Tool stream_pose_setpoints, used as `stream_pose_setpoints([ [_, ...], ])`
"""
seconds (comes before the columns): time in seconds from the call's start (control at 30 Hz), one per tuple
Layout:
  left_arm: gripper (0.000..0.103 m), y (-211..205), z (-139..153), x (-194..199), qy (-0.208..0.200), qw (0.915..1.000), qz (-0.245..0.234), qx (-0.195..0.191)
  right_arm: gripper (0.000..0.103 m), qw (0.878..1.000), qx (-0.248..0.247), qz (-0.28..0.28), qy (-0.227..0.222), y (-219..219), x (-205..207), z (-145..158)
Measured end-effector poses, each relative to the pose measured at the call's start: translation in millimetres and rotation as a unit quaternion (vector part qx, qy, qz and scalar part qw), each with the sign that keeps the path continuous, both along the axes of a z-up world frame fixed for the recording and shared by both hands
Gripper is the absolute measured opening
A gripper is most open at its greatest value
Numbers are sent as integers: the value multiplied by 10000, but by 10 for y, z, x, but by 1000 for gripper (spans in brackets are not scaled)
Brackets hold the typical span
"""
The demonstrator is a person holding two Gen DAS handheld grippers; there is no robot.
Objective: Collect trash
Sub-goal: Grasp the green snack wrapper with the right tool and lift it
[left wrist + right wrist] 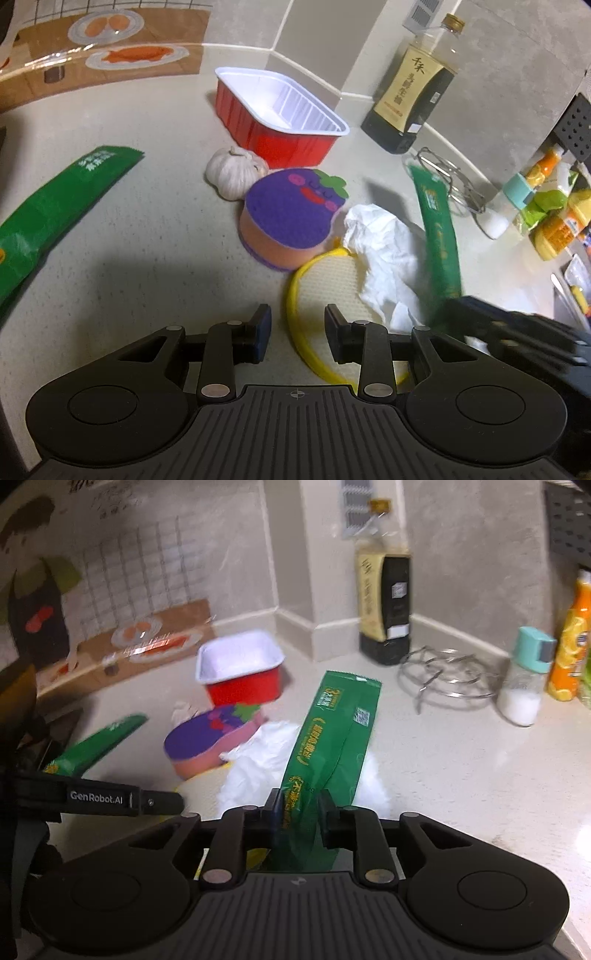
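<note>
Right gripper [299, 805] is clenching a green snack wrapper [332, 731] between its jaws, crumpled tissue [255, 764] lying just beyond. Left gripper [297, 332] is hanging released, jaws empty, yellow-rimmed mat [295, 314] lying beneath them.

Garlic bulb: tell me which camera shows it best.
Left wrist view. The garlic bulb sits whole and sharp beside the red tray. In the right wrist view it is blurred and mostly hidden behind the purple sponge.

Dim warm indoor light. Soft shadow on the counter [155, 280] ahead of the left wrist camera. Glare streak on the wall sticker [107, 55]. Right wrist view motion-blurred throughout; the sauce bottle [384, 605] smeared. Fisheye bending, dark corners.
</note>
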State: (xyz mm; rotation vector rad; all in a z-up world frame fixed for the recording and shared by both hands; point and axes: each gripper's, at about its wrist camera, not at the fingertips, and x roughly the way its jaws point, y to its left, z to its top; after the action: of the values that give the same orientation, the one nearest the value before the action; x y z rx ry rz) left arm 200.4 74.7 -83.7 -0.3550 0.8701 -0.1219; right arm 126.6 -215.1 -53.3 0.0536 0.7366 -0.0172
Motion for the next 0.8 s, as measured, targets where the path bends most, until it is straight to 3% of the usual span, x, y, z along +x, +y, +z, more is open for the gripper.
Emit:
stream_pose_setpoints([
  [0.13,35,83,65,-128,-115,9999,71,-74,25,9998,-162,107,63,115,71,-97],
  [0.33,35,299,69,-288,-157,9994,208,-249,25,9968,-142,730,308,302,-50,-78],
  [0.5,35,316,55,-317,-161,9996,176,-171,25,9958,-399,719,404,377,-218,-96],
  [0.6,35,299,54,-287,-174,9996,145,-183,25,9954,-793,456,270,397,-255,-40],
  [0.7,35,265,60,-209,-178,9997,49,-130,25,9972,-592,452,-33,399,-253,84],
  [0.8,35,242,35,-115,-105,9999,6,-111,33,9966,-630,520,-112,461,-148,84],
])
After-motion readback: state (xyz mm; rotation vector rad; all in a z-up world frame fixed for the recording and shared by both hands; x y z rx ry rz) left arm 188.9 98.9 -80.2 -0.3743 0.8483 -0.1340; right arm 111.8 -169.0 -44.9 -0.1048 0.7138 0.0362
